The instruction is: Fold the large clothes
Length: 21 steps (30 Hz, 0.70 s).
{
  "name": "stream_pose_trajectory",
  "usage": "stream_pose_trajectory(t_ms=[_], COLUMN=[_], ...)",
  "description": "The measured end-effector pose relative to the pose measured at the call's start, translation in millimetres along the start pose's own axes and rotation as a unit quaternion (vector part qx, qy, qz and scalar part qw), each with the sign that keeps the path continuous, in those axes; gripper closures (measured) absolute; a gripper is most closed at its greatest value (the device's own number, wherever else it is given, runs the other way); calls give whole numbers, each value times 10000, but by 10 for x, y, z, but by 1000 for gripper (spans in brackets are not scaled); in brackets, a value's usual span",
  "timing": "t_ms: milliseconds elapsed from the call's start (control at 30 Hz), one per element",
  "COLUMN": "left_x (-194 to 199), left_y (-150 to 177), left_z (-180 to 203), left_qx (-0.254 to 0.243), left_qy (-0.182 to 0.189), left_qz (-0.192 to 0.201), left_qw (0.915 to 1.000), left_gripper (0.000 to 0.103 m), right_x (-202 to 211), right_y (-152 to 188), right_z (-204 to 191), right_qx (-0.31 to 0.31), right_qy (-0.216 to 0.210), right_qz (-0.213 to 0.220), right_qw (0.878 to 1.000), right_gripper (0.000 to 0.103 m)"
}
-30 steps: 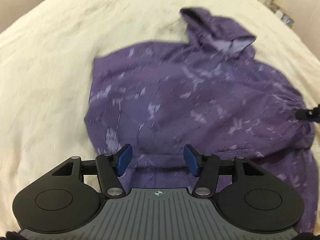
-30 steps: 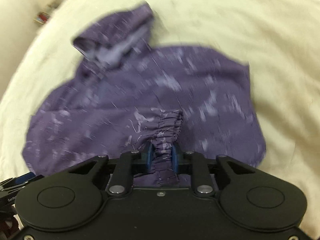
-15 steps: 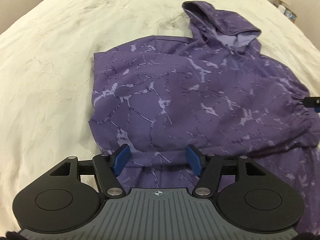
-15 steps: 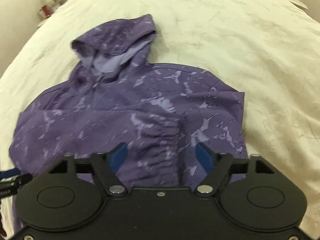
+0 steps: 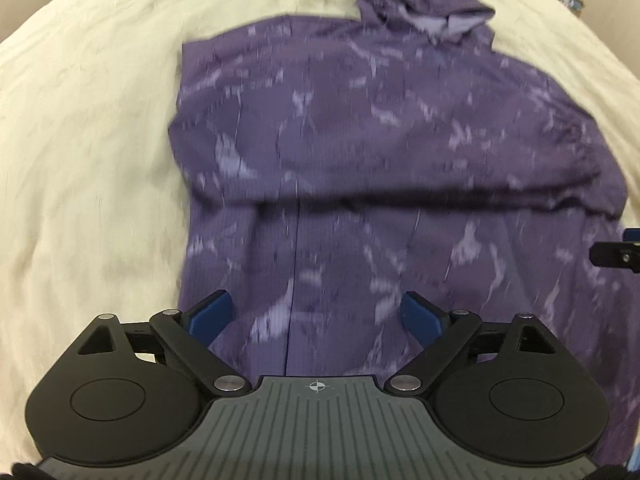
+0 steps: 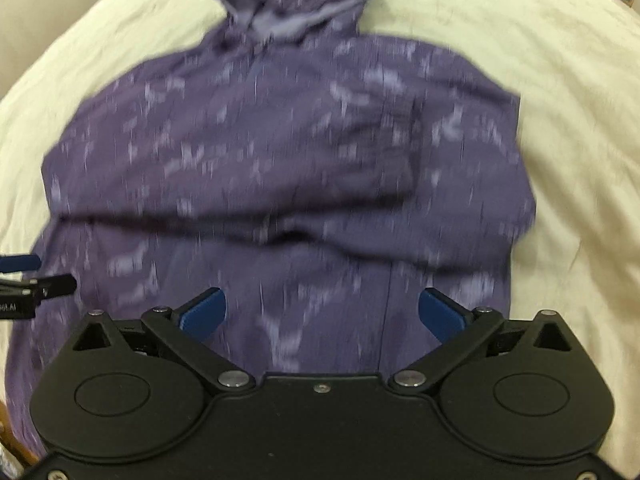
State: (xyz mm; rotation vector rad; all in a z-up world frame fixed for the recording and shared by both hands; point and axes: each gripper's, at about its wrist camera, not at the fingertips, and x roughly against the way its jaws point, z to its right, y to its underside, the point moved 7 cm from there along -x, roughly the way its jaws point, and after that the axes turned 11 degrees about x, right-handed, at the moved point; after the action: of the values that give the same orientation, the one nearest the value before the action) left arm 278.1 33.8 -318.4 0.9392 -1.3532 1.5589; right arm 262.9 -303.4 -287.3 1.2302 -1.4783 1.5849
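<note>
The sleeve pinched a second ago by the right gripper [image 6: 322, 314] has been released and now lies folded across the purple hoodie [image 5: 380, 152]. Both the right and the left gripper [image 5: 316, 316] are opening, nothing pinched. The hoodie is spread on a cream bedspread [image 5: 88, 120]; clutter is glimpsed beyond.

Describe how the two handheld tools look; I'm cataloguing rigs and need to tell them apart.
Both are black linkage tools with blue fingertip pads, silver pivot pins and two round housings. The left tool has a grey ribbed centre plate bearing a small crosshair mark; the right tool has a plain black plate with a centre screw. No cables or sleeves show.
</note>
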Motion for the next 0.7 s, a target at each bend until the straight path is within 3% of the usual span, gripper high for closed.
stream_pose_trajectory(t_ms=[133, 233, 500, 700], left_x=[-109, -169, -243, -256], left_y=[125, 152, 128, 139], left_z=[-25, -11, -20, 35], left_qx=[-99, -212, 82, 37], left_qy=[-43, -75, -213, -505], left_qz=[-139, -197, -223, -378], left_qw=[9998, 9996, 9995, 9980], left_gripper=[0, 0, 0, 0], right_x=[-101, -178, -389, -440], right_y=[187, 256, 298, 313], right_z=[-19, -22, -32, -86], right_qx=[6, 37, 60, 275], right_qy=[15, -16, -88, 37], right_qz=[-287, -352, -415, -157], right_qw=[9996, 9994, 9991, 9995], right_gripper=[1, 0, 0, 0])
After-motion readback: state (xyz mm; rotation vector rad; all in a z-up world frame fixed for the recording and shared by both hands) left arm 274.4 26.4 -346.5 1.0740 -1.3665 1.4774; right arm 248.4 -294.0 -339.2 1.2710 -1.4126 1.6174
